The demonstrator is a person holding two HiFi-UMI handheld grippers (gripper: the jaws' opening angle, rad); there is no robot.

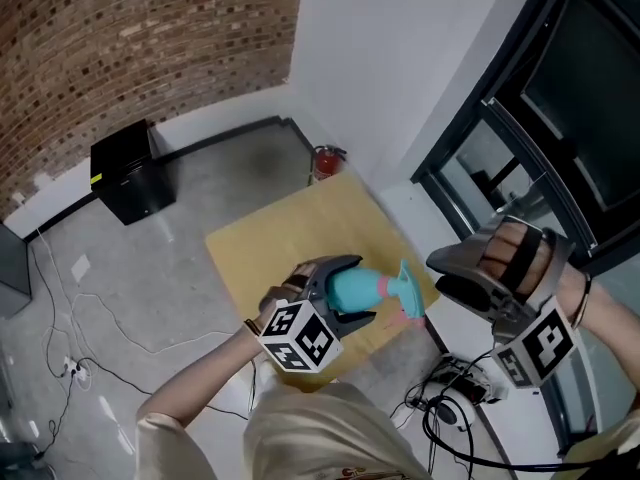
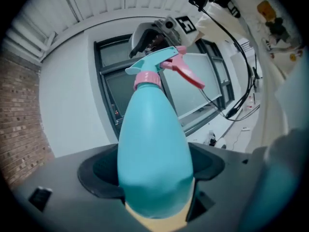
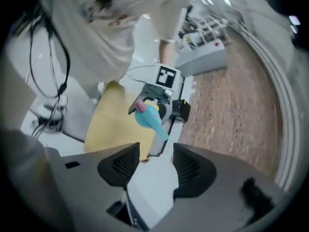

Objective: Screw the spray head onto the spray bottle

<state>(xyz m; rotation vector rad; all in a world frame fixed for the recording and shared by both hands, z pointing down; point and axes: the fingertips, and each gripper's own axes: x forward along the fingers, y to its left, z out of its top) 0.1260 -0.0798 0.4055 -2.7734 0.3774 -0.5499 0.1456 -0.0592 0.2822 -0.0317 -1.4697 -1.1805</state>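
between left tongs (image 2: pixel 154 178): spray bottle (image 2: pixel 152 139), head (image 2: pixel 166 64) seemingly on

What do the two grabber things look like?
The left gripper and right gripper are both dark grey, with two curved jaws lined with ribbed black pads. Each carries a white cube printed with black square markers. Black straps sit behind the right one's jaws. The person wears a cream sleeve.
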